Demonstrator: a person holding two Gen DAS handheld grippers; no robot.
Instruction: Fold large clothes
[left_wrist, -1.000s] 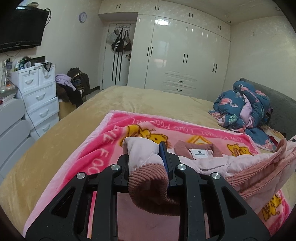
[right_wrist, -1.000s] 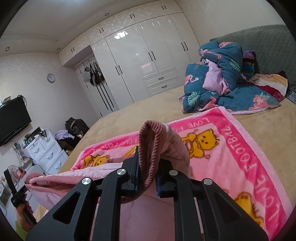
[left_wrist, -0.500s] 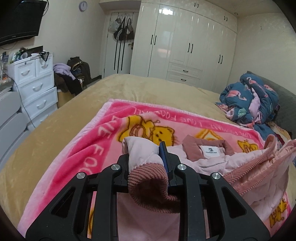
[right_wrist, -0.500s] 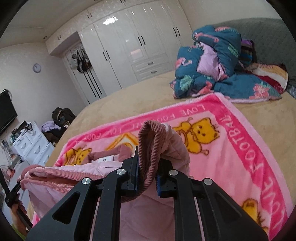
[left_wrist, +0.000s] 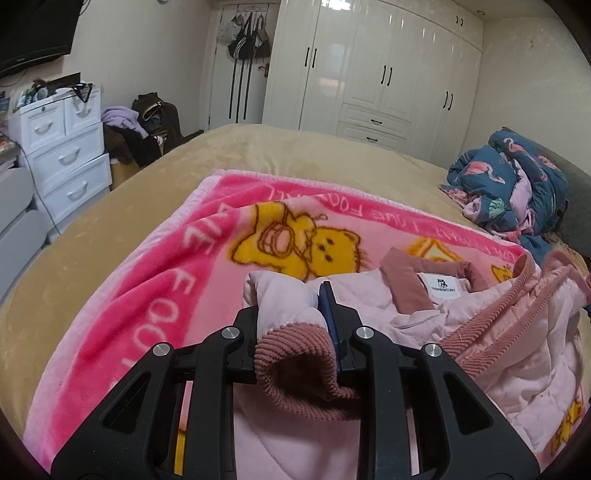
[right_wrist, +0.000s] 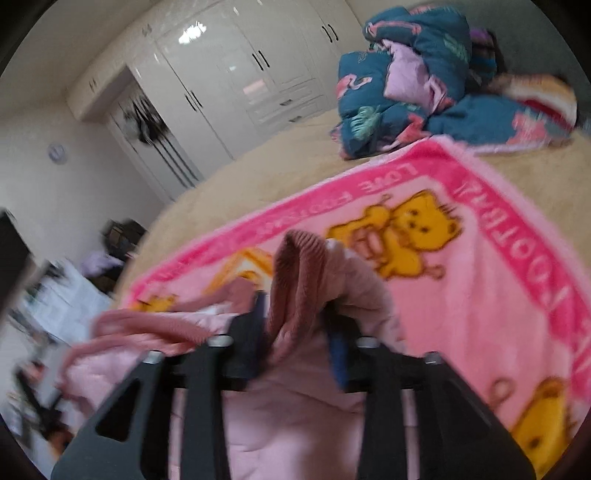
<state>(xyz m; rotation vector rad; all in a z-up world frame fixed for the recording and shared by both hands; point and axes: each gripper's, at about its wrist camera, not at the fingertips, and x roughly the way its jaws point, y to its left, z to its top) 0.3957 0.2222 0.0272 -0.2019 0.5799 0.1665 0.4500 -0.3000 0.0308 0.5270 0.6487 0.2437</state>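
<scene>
Jacket (left_wrist: 498, 332) sagging soft and light; ribbed hem giving best hold.
Left gripper (left_wrist: 293, 325) pinching hem (left_wrist: 295, 354); right gripper (right_wrist: 295, 332) opening, hem between jaws.

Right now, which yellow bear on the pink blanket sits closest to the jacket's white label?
The bear just left of the white label, holding a round thing. The other bears peek from behind the pink jacket.

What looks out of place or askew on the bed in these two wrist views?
Nothing is damaged or spilled. The padded pink jacket lies bunched on the pink cartoon-bear blanket, not yet flat, and a crumpled blue flamingo-print quilt is heaped near the grey headboard.
</scene>
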